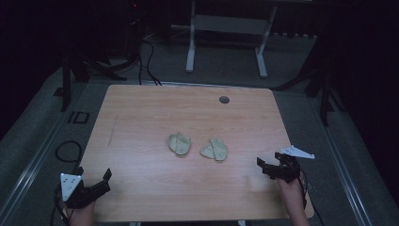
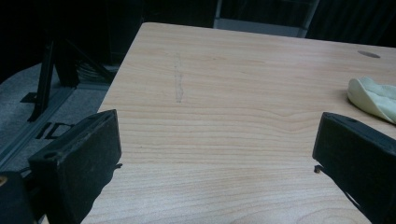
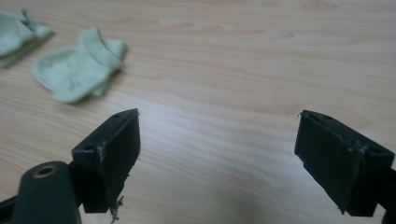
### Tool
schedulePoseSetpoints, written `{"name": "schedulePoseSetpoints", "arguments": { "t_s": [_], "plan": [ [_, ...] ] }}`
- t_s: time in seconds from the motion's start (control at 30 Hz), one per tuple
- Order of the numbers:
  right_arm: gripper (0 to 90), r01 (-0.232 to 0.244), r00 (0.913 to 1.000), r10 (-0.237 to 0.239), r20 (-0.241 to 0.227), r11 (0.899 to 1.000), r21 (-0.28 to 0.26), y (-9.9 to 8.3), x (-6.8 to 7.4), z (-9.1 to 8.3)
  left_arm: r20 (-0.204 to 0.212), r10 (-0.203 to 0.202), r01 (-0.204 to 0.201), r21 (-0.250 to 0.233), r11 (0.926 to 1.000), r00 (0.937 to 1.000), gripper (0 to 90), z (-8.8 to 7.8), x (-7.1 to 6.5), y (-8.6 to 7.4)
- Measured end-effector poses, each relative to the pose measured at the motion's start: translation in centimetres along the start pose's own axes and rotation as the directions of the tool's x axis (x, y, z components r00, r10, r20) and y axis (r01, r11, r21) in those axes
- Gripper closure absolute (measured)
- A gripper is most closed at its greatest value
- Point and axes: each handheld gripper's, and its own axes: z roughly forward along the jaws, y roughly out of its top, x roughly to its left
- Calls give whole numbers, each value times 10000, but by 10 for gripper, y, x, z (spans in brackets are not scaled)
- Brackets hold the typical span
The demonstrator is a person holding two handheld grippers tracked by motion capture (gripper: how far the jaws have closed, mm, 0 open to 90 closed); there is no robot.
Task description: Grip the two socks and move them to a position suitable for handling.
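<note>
- Socks, two small pale-green ones, lay side by side near the table's middle: left sock and right sock, close but apart.
- Left gripper hovered at the near-left corner, jaws spread, empty.
- Right gripper hovered near-right, likewise released, likely poised to reach in.
- Nothing lay between grippers and socks; a cable hole sat far behind.

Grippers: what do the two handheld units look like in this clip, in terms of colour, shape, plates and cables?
Both are black two-jaw tools. The left gripper and right gripper each carry a pale three-cornered plate on top. Their jaws are flat, blocky black pads with scuffed edges. A dark cable trails from each. No sleeves are visible on the forearms.
</note>
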Motion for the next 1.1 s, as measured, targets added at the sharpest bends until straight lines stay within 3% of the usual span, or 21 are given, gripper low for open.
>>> {"name": "schedulePoseSetpoints", "arguments": {
  "t_s": [0.07, 0.3, 0.53, 0.83, 1.1],
  "plan": [
    [141, 293, 9995, -293, 78, 9996, -21, 6, 8, 3, 23, 6, -6, 15, 10000, 10000, 13, 0, 0, 0],
    [141, 1059, 9895, -1031, -1014, 9941, 228, 18, 37, 24, 71, -28, 28, 36, 10000, 10000, 13, 0, 0, 0],
    [175, 1561, 9780, -1490, -1457, 9870, 384, 29, 64, 46, 138, -73, 72, 51, 10000, 9999, 13, 0, 1, 0],
    [213, 2084, 9640, -1935, -1825, 9758, 667, 39, 91, 75, 199, -24, 21, 130, 9999, 9998, 13, 1, 1, 0],
    [280, 2537, 9569, -2335, -1725, 9614, 1065, 45, 108, 101, 218, -49, 46, 133, 9999, 9998, 13, 1, 1, -1]
  ]
}}
